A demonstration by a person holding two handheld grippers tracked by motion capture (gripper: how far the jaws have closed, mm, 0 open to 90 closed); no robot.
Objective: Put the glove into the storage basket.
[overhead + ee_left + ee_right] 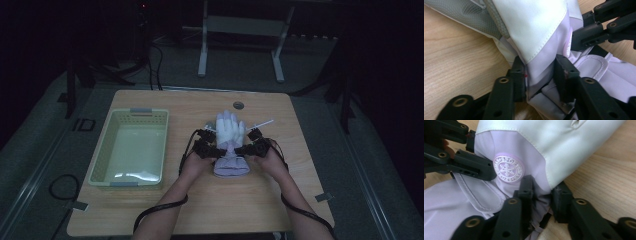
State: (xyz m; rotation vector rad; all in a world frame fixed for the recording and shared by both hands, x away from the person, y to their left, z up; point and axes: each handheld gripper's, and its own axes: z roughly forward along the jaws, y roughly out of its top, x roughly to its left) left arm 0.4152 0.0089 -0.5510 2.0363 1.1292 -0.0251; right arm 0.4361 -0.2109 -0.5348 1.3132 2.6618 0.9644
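Observation:
A padded glove (230,131) lies flat mid-table, white fingers pointing away, lilac cuff (231,165) toward me. My left gripper (212,150) pinches the glove's left side at the wrist. In the left gripper view its jaws (540,75) are closed on a fold of lilac fabric (541,65) below the white seam. My right gripper (246,149) grips the opposite side; its jaws (544,192) squeeze lilac fabric next to a round snowflake badge (508,168). Each gripper view also catches the other gripper (599,30) (461,162) close against the glove.
A pale green plastic basket (102,150) with nothing in it stands at the table's left. A thin white stick (264,123) lies just right of the glove's fingers. A small round hole cover (238,105) sits near the far edge. Bare wood lies in front of the cuff.

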